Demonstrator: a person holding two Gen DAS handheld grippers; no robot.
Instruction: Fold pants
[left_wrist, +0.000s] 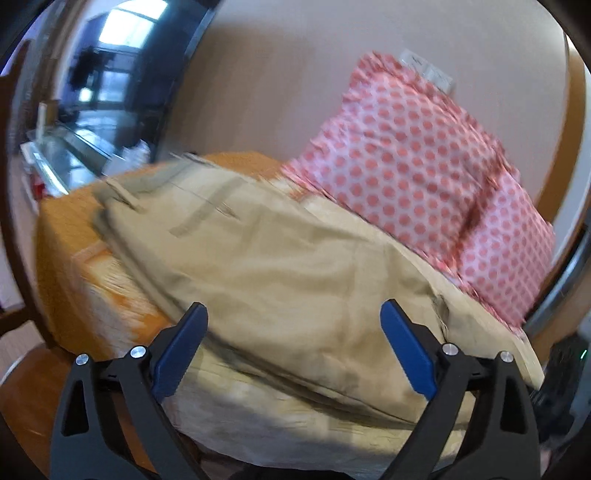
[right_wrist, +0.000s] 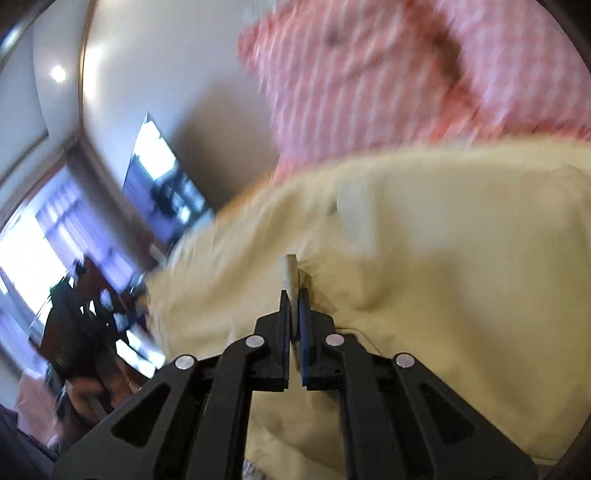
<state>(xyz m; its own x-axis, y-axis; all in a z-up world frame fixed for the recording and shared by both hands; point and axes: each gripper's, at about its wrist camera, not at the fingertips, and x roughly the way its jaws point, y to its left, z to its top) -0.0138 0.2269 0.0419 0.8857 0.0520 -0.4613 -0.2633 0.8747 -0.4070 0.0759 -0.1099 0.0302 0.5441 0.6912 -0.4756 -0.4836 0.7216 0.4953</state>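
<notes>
Lying across an orange bedspread (left_wrist: 66, 221): khaki pants (left_wrist: 280, 266), rumpled, waistband end with belt loops toward the far left corner in the left wrist view, near part draped over the bed's front edge. Seen doubled, one layer over another along the near side. Butting against the pants on the right: pink pillow (left_wrist: 417, 158) with red dots, propped against a beige wall (left_wrist: 280, 74). Second dotted pillow part lower right, touching the cloth's far edge.

Left gripper (left_wrist: 293, 314): spread wide, blue-padded fingers (left_wrist: 181, 347) well apart, nothing between them; pants below and beyond the tips. Contact with the cloth not determinable.

Right gripper (right_wrist: 294, 295): pinched tight on a narrow fold of the pants (right_wrist: 424, 266), a small tab of cloth sticking out past the fingertips. Fabric around the pinch drawn into radiating creases. Right wrist view heavily blurred; pillow (right_wrist: 388, 74) a pink smear above the cloth.

Background, left wrist view: dark reflective panel (left_wrist: 110, 74) against the wall at left, bright window reflection in it. Same panel (right_wrist: 162, 184) in the right wrist view, with bright windows (right_wrist: 33, 258) farther left.
</notes>
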